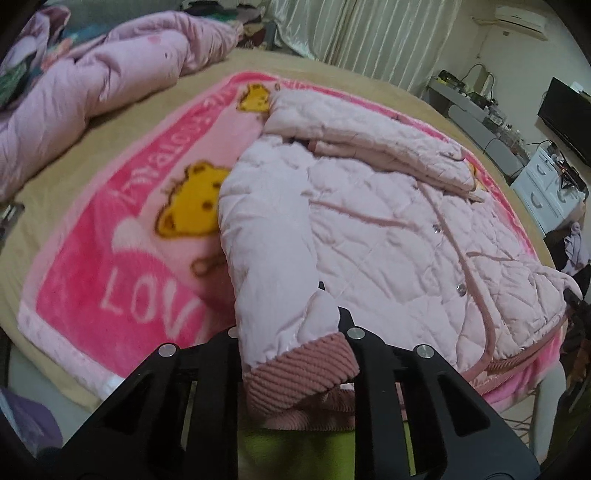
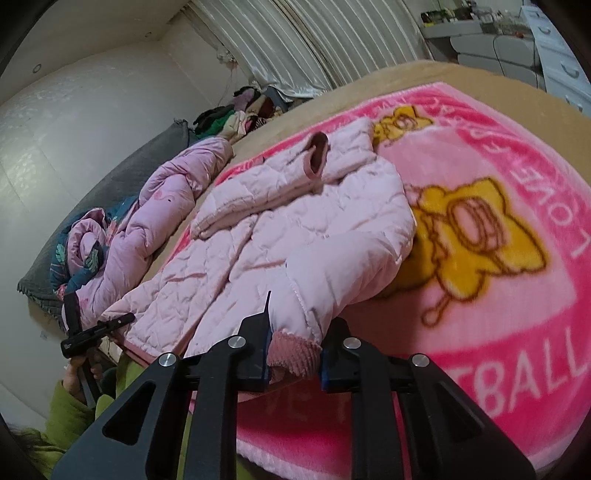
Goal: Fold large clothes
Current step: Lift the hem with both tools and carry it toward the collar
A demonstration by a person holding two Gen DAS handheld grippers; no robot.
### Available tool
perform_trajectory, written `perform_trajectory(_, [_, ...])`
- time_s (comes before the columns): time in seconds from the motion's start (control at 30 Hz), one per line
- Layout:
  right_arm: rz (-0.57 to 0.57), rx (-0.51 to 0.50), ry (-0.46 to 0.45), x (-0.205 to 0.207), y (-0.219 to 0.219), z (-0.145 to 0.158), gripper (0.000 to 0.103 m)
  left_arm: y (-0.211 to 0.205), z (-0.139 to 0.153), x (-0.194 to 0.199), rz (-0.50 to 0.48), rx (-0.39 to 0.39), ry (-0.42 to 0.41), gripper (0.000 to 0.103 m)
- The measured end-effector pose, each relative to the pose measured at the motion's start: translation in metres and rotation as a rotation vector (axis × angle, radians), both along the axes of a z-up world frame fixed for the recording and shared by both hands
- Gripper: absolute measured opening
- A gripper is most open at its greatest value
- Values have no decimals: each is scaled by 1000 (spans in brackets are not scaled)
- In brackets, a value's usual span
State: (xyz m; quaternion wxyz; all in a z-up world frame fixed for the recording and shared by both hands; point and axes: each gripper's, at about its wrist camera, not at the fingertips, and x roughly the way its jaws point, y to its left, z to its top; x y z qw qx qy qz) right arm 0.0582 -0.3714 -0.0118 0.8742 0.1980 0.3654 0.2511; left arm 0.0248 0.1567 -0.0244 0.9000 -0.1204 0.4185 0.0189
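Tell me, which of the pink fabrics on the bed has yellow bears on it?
The bright pink fleece blanket spread flat, with white lettering. The quilted jacket lying on it and the crumpled duvet behind are paler pink and show no bears.

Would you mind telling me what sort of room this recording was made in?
Most likely a bedroom: a bed with a pink blanket and rumpled quilt, curtains, and a wall air conditioner.

Both grippers' jaws clamped.
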Motion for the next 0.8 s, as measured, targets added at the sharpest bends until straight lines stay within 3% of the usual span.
perform_trajectory(0.8, [-64, 44, -171, 73, 16, 75, 13, -9, 85, 63, 3, 55, -155, 11])
